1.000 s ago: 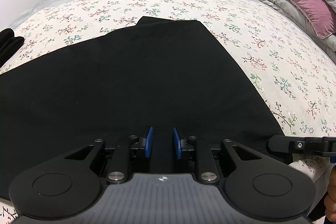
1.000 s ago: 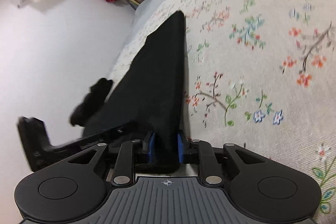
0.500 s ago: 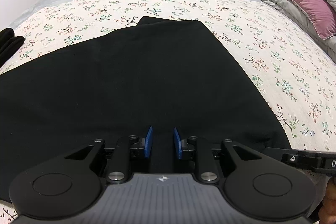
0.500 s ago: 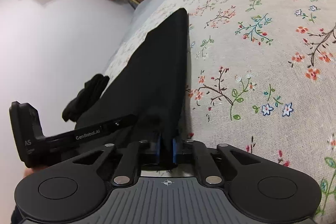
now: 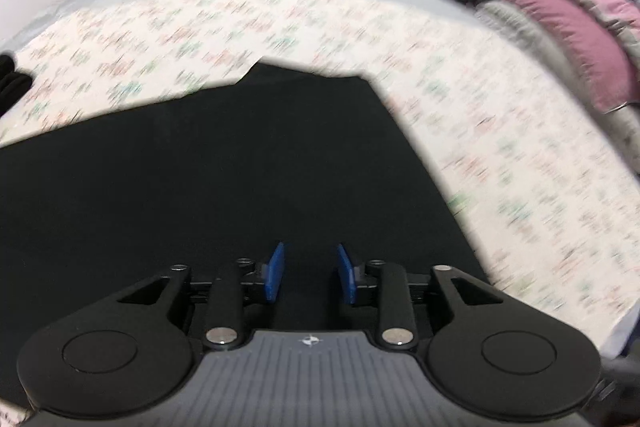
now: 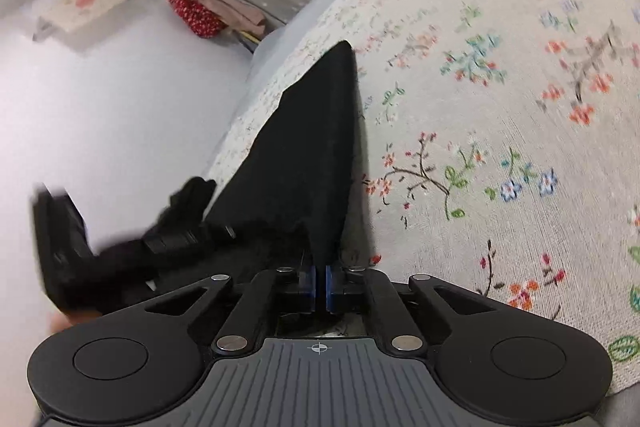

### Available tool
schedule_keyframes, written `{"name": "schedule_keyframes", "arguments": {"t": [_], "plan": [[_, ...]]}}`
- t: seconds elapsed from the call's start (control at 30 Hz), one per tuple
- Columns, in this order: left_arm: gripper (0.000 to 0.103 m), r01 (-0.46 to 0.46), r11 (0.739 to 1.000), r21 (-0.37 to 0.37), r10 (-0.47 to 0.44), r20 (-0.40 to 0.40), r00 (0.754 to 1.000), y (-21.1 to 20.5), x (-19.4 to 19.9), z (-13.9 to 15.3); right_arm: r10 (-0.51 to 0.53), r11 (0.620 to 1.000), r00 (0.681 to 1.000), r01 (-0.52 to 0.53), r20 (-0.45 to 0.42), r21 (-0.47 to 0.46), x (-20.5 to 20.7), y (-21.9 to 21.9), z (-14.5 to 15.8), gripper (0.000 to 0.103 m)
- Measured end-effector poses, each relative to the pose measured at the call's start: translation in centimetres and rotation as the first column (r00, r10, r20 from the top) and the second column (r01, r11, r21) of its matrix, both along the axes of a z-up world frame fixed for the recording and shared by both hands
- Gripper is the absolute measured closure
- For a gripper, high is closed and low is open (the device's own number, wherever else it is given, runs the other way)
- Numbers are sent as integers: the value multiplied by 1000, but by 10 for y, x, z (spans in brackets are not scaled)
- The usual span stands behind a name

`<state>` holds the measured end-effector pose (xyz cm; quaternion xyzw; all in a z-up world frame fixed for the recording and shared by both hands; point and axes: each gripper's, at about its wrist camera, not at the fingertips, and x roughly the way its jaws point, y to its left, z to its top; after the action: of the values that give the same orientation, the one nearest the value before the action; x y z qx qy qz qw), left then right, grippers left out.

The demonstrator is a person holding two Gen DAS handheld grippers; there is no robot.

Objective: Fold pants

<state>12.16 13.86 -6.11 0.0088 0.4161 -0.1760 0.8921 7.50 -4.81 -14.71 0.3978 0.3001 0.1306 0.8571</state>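
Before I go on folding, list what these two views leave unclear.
- Left wrist view: the floral print of the bedspread is smeared by motion blur.
- Left wrist view: the black pants run off the left edge; their full shape is cut off.
- Right wrist view: the left tongs are blurred, so their opening is unreadable there.

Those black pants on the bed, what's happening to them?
A person with a gripper in each hand is folding the black pants, which lie spread on the flowery bedsheet. The right gripper is shut on the pants' edge. The left gripper hovers over the pants; its jaws have just been opening and pinch nothing. No fold over is made yet.
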Motion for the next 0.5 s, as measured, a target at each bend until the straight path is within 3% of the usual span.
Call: {"name": "schedule_keyframes", "arguments": {"t": [0.07,0.17,0.33,0.5], "plan": [[53,31,999,25,-32,31,999,-16,0,6,3,998,1000,-2,27,-65,-4,7,5,98],[51,75,995,72,-79,48,996,-44,9,9,12,992,999,-6,50,-125,-6,12,8,98],[52,139,987,78,-141,14,990,-91,29,4,7,999,999,-5,36,-48,-6,3,-1,98],[51,168,937,305,-178,6,984,-147,44,-17,13,998,999,-11,41,-54,-4,0,-6,98]]}}
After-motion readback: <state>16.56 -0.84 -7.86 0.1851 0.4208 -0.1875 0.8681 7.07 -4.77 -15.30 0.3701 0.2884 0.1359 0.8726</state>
